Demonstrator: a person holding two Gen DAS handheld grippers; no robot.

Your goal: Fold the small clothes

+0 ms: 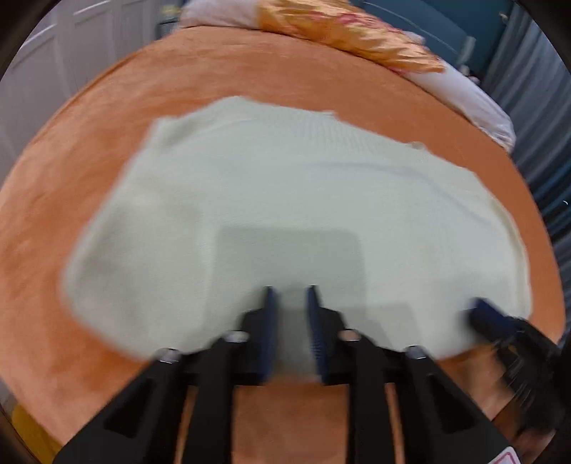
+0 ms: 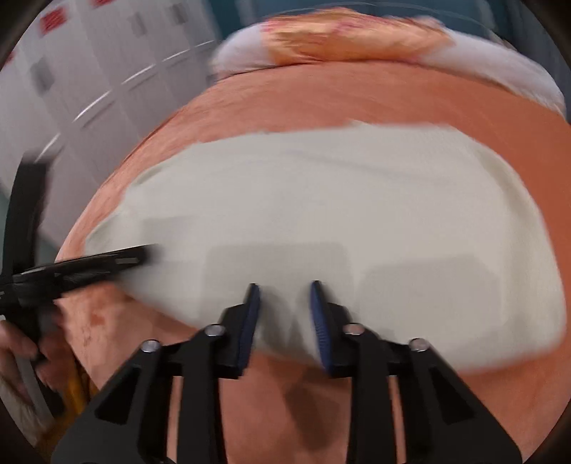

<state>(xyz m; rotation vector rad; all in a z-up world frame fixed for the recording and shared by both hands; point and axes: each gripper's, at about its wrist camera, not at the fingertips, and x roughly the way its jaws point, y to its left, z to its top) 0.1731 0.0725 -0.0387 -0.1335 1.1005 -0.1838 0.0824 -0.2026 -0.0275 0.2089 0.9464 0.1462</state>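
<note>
The step in hand is the first fold of the white knitted top (image 1: 285,185) (image 2: 321,200). It lies flat and spread out on the orange blanket (image 1: 249,71) (image 2: 357,103), and most of it stretches away in front of both claws.

The left claw (image 1: 291,291) is narrow. The near edge of the top runs in between its two blue pads, and it looks like the pads are pinching it. The right claw (image 2: 283,285) is narrow too, with the same near edge tucked between its pads. The pictures are blurry, so how tight each pinch is stays a guess.

The two claws sit side by side along that near edge. In the left wrist view the right claw (image 1: 489,314) shows off to the right, at the corner of the top. In the right wrist view the left claw (image 2: 142,255) comes in from the left.

Next, I think both claws need to lift the edge together and carry it forward, away from them, to the far edge. They should go at the same speed and keep the pinch, or the top will go crooked or slip out.

Counting: one top, two claws, one orange blanket. One orange flowery pillow (image 1: 339,32) (image 2: 349,39) lies far ahead of the claws, with white bedding under it.
</note>
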